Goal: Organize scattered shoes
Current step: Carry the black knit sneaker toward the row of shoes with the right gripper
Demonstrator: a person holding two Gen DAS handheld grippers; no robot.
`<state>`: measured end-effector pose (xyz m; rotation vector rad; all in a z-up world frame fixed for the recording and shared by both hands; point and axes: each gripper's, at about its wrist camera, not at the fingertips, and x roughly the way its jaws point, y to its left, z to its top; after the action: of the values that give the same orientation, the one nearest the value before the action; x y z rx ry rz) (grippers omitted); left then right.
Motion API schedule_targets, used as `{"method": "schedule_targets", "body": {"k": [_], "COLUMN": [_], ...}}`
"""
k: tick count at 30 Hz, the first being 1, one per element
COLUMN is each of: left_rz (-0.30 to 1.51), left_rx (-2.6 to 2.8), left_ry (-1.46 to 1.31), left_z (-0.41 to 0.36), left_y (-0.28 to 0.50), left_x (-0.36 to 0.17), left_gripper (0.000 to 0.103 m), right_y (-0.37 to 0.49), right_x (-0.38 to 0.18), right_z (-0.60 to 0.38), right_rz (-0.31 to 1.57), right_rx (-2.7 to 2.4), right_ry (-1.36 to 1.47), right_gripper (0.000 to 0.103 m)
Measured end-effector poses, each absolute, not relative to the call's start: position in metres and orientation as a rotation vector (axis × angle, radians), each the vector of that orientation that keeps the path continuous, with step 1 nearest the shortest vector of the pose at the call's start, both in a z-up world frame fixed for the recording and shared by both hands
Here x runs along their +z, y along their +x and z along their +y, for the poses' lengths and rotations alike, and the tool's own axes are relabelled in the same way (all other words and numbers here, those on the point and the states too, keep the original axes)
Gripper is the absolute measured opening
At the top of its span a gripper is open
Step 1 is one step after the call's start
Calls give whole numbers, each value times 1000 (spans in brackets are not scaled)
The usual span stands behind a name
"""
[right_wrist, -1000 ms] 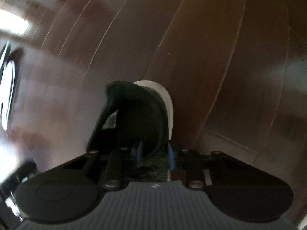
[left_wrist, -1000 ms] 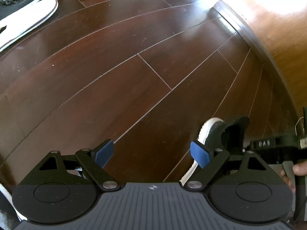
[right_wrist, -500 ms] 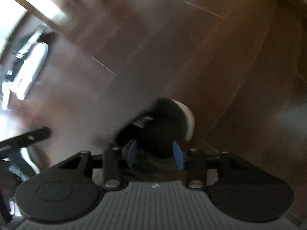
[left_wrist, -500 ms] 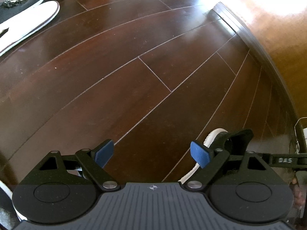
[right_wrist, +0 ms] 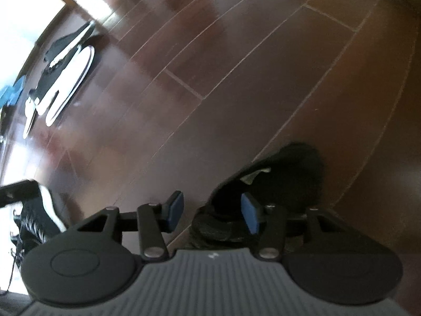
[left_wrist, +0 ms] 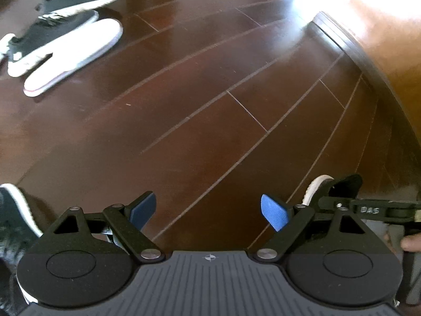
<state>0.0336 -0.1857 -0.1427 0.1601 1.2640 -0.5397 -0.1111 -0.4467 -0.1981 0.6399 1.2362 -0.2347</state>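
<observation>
Pads on the right tool (right_wrist: 211, 210) are seen spread apart; nothing is clamped. A black sneaker (right_wrist: 276, 184) lies on the wooden floor (right_wrist: 263, 79) between and just past the blue pads, heel collar toward the camera, its white sole edge visible in the left wrist view (left_wrist: 315, 187). Whether one pad touches the collar cannot be told. It is judged to be set down near the baseboard (left_wrist: 350, 52), so one placement is probably done.

Left tool (left_wrist: 209, 212) is open and empty, held over bare floor. Another dark sneaker with white sole (left_wrist: 15, 210) is seen at the left edge of that view, close to the tool.

Farther out, a cluster is left unsorted: two dark sneakers (left_wrist: 65, 13) and a white slipper, sole up (left_wrist: 76, 52), lying across each other, well apart from the placed shoe. Most of the task is judged to remain: the near-left sneaker and that cluster are still to be lined up.
</observation>
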Motion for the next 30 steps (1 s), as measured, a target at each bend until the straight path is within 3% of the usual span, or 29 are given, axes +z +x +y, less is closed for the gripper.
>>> {"method": "schedule_targets", "body": {"k": [10,18,20,21,24,30], "left_rz": [1170,1170,1179,1188,1225,1230], "left_rx": [-422,-387,-384,-381,-382,-366], "left_ry": [120,-5,-28,-42,-68,-141], "left_z": [-141,-111,-104,-100,-84,-67], "left_y": [31,36,37,36,36,59], "left_x": [-52,-26,-32,-37,-51,-61], "left_gripper": [91,91,91,91,91,91], "right_y": [-92,-92,-88,-83,-71,-66], "right_x": [-199,-205,-211,-214,-210,-206], "right_z": [-430,-429,-423,-415,-389,-338], "right_rz": [1408,1340,1348,1363,1379,1400], "right_rx": [-115,-288,-315,-321,-237,-3], "right_ry": [506,604,561,483,250,-218], "right_gripper": [51,54,45,34,25,22]}}
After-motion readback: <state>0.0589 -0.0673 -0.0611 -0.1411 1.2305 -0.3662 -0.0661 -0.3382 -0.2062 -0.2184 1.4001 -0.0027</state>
